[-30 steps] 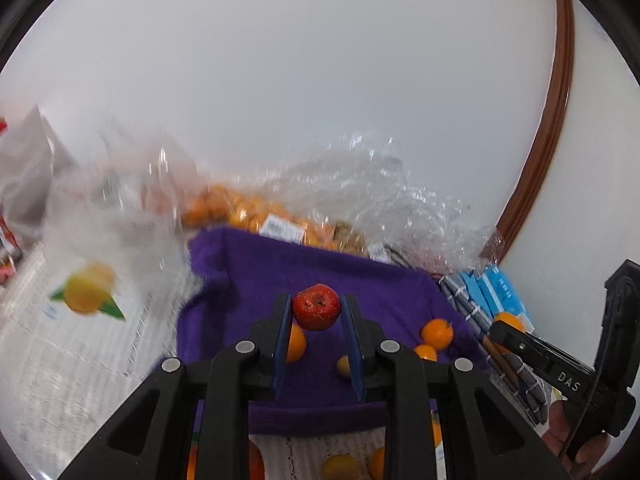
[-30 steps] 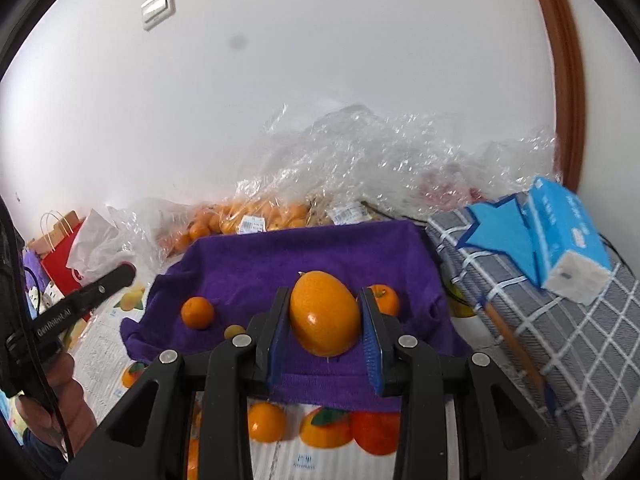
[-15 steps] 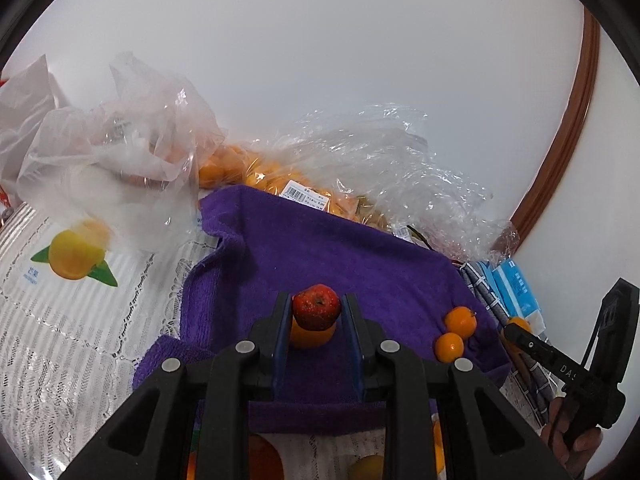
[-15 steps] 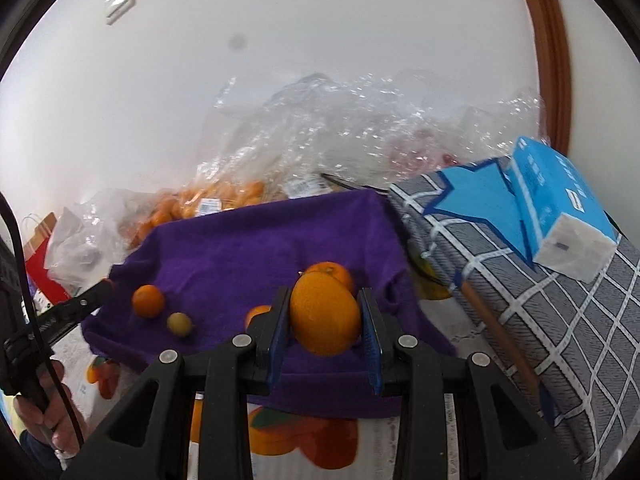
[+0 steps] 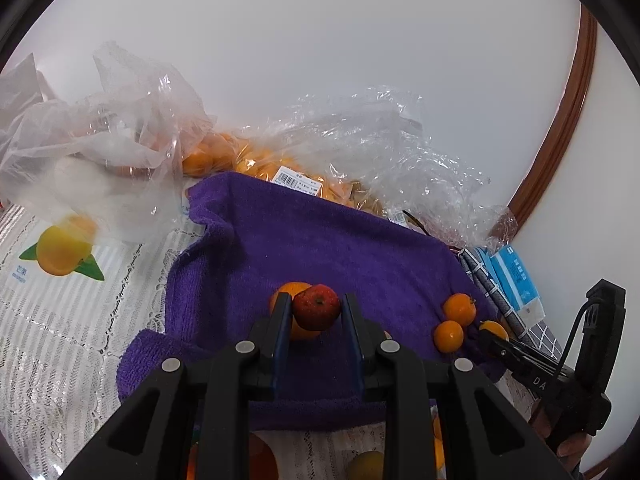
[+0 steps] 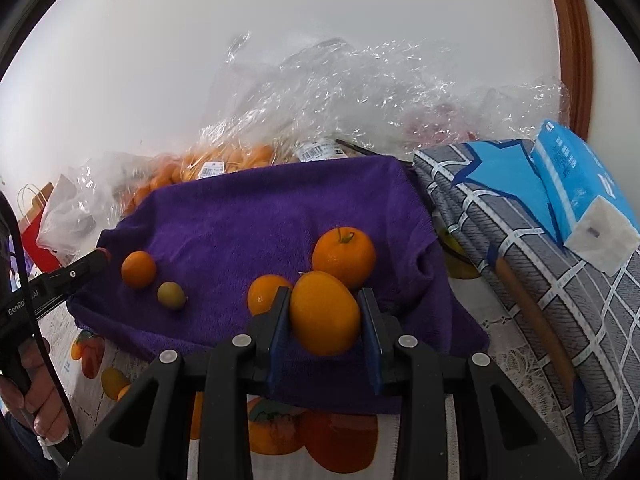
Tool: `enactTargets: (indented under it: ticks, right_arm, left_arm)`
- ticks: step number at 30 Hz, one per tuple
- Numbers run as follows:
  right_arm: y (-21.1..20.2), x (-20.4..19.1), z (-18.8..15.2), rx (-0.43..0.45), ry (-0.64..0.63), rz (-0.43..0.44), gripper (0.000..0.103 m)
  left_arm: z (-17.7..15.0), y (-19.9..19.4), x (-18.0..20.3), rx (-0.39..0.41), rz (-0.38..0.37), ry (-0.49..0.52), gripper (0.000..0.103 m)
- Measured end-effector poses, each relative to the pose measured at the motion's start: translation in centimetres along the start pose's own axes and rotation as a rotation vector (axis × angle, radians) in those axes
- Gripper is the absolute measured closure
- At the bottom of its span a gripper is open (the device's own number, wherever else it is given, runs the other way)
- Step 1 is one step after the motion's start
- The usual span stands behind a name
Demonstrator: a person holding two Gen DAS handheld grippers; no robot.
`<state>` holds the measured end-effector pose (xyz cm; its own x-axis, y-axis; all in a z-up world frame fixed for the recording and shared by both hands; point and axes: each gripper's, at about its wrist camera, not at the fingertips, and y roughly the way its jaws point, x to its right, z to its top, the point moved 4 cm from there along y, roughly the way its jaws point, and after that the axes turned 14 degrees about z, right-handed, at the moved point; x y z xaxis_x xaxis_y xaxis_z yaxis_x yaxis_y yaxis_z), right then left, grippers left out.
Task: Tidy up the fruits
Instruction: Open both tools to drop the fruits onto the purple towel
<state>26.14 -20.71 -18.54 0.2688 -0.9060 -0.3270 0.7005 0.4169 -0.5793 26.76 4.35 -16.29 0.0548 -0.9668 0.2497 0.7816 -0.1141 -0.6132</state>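
Observation:
A purple towel (image 5: 320,240) (image 6: 248,216) lies spread on the table. My left gripper (image 5: 316,308) is shut on a small red fruit (image 5: 317,306), held just above an orange (image 5: 290,289) on the towel. My right gripper (image 6: 324,314) is shut on a large oval orange fruit (image 6: 324,314) over the towel's near right part. Behind it lie a stemmed orange (image 6: 344,256) and a smaller orange (image 6: 264,294). Farther left sit another orange (image 6: 138,269) and a small greenish fruit (image 6: 171,295). Two small oranges (image 5: 454,322) rest near the towel's right edge.
Clear plastic bags (image 5: 360,148) holding several oranges crowd the wall behind the towel. A grey checked cloth (image 6: 520,248) with a blue tissue pack (image 6: 576,192) lies to the right. A lace tablecloth (image 5: 60,320) printed with fruit covers the table. A hand (image 6: 36,404) grips the left tool.
Both grippers have sunk toward the towel with their fruits still held. The towel and the loose oranges now look nearer and larger in both views.

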Motion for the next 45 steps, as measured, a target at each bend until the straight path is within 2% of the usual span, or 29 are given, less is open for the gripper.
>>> enactTargets:
  ticks: [17,27,32,35,37,41,45]
  right_arm:
    - [0.8,0.3,-0.2,-0.021,0.003,-0.011,0.069]
    - [0.2,0.0,-0.1,0.001,-0.017,-0.012,0.069]
    - [-0.8,-0.5,0.0,0.05,-0.045,-0.022,0.056]
    - [-1.4,-0.8,0.2,0.079,-0.058,-0.037,0.05]
    - [-2.0,-0.9,0.2,0.105,-0.054,-0.044,0.045]
    - [-2.5,-1.3,0.2,0.118,-0.071,-0.035,0.045]
    - [-3.0,-1.8,0.2,0.135,-0.101,-0.11,0.045]
  left_arm:
    - [-0.4,0.7,0.8,-0.027,0.021,0.042,0.079]
    - [-0.5,0.8,0.9,-0.028,0.026,0.052,0.079]
    - [-0.4,0.7,0.9,-0.024,0.022,0.054,0.079]
    - [-0.2,0.3,1.0,0.005,0.01,0.055,0.068]
    - [-0.2,0.1,1.0,0.014,0.009,0.054,0.065]
    - [-0.1,-0.1,0.8,0.018,0.008,0.039,0.065]
    - [0.0,-0.2,0.7,0.014,0.019,0.031,0.065]
